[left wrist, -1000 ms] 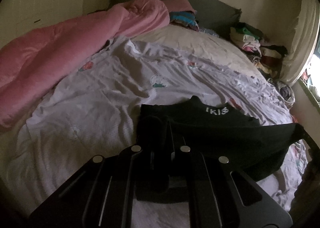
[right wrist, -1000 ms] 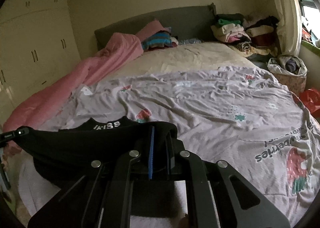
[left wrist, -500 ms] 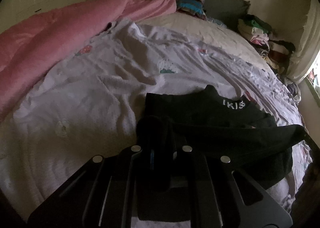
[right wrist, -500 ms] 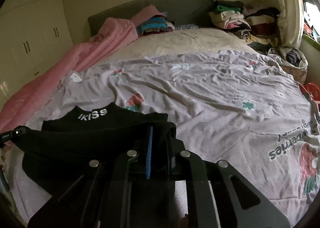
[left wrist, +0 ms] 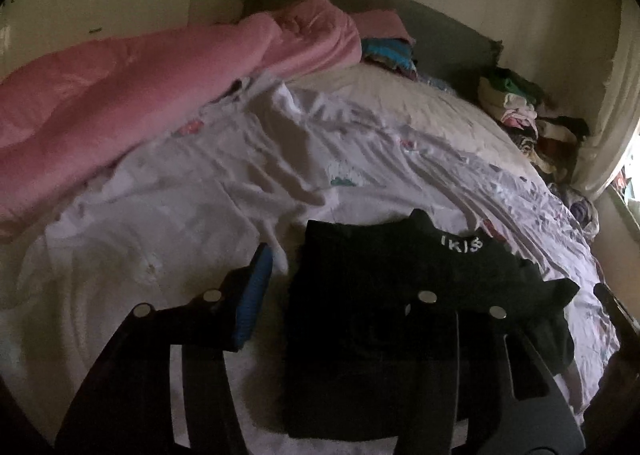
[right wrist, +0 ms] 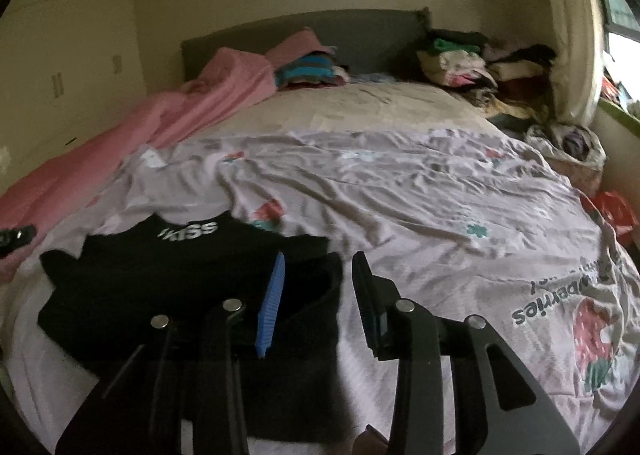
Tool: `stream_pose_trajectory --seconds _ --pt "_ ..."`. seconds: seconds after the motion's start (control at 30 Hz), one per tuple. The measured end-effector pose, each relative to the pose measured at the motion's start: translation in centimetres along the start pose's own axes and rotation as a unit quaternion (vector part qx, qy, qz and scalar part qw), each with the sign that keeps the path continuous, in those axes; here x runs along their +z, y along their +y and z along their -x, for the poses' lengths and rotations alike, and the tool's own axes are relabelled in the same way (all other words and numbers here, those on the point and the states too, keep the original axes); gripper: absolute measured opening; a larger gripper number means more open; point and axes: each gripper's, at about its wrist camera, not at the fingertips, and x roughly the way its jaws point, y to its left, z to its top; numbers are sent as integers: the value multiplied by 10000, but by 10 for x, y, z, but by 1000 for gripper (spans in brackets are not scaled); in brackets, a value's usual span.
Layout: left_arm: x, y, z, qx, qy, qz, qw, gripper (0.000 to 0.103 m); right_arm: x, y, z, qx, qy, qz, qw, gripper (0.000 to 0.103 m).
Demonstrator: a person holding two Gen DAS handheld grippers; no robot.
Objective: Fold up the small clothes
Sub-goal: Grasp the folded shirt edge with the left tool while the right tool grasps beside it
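Note:
A small black garment (left wrist: 384,303) with white lettering at its waistband lies folded on the pale printed bedsheet (left wrist: 180,223). It also shows in the right wrist view (right wrist: 160,275). My left gripper (left wrist: 336,287) is open and empty above the garment's left edge; its blue-padded finger (left wrist: 252,295) hangs over the sheet, and the other finger is dark against the cloth. My right gripper (right wrist: 320,295) is open and empty over the garment's right edge, with the blue pad (right wrist: 272,307) above the black cloth.
A pink duvet (left wrist: 140,95) is bunched along the left side of the bed. Stacks of clothes (right wrist: 464,63) sit by the grey headboard (right wrist: 360,35) and at the far right corner. A laundry basket (right wrist: 572,147) stands beside the bed on the right.
Both grippers were shut on the black garment and held it stretched between them. Now both have opened and let go, and the garment lies on the sheet.

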Motion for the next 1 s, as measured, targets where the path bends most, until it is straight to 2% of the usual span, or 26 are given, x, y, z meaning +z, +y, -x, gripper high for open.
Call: stream_pose_trajectory --seconds 0.13,0.2,0.27,0.37,0.53,0.67,0.73,0.9,1.0 --pt "-9 -15 12 -174 12 -354 9992 39 -4 21 9 274 63 351 9990 34" --pt "-20 -24 14 -193 127 -588 9980 26 -7 30 11 401 112 471 9980 34" --pt "-30 -29 12 -374 330 -698 9963 9 -13 38 12 511 242 567 9968 33" --pt "-53 -39 1 -451 779 -962 9913 4 -24 46 9 616 424 692 9948 30" --pt "-75 -35 -17 -146 1054 -1141 9878 3 -44 53 -7 586 830 863 9911 29" --pt "-78 -30 -35 147 1269 -1270 9836 4 -52 49 -36 389 1236 843 9880 29" --pt "-73 -30 -39 221 1241 -1283 9837 5 -54 45 -55 348 1379 759 9869 29" --pt "-54 -33 -64 495 1285 -1371 9809 8 -42 45 -82 381 1394 722 9869 27" --pt "-41 -34 -76 511 1243 -1238 9832 8 -30 48 -93 344 1346 818 9869 27"
